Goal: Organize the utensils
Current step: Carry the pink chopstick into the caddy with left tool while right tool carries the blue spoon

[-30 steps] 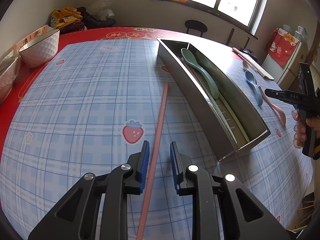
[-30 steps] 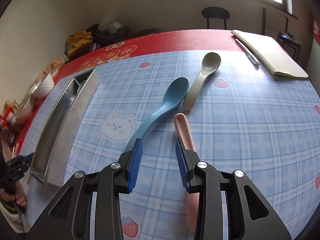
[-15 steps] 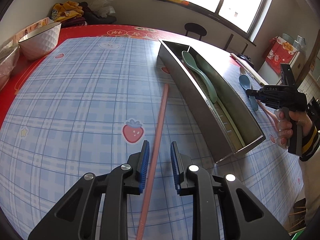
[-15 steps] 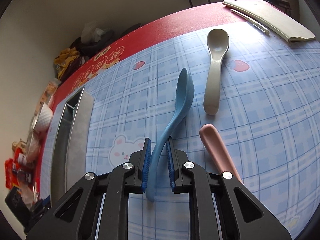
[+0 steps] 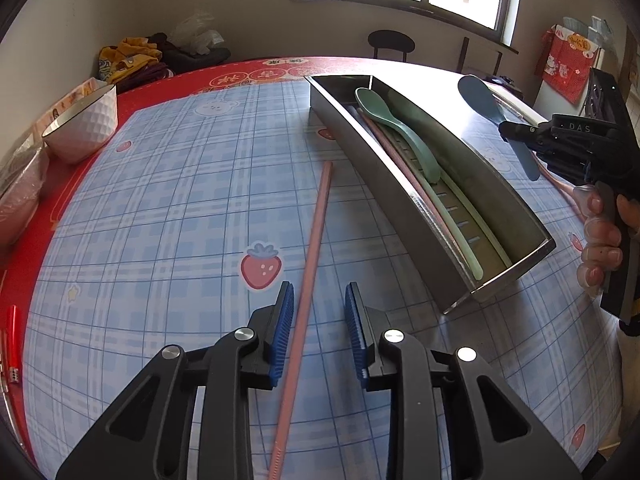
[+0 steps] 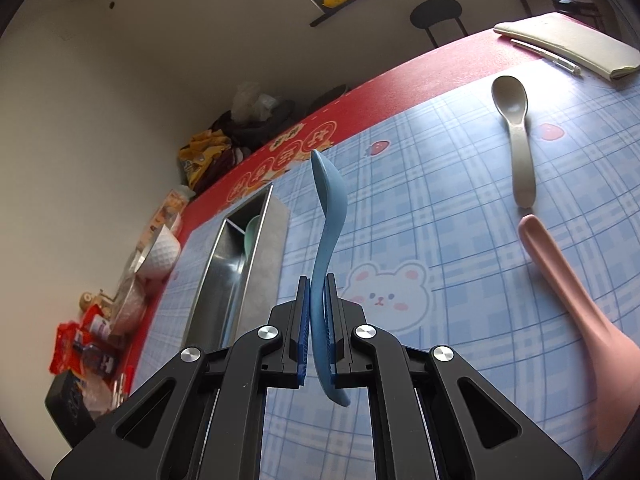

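The right gripper has its jaws clenched on the handle of the blue spoon and holds it above the surface. The jaws of the left gripper are opening, with the pink chopstick lying between them, not pressed. The metal tray holds a green spoon. A grey spoon and a pink spoon lie on the cloth.
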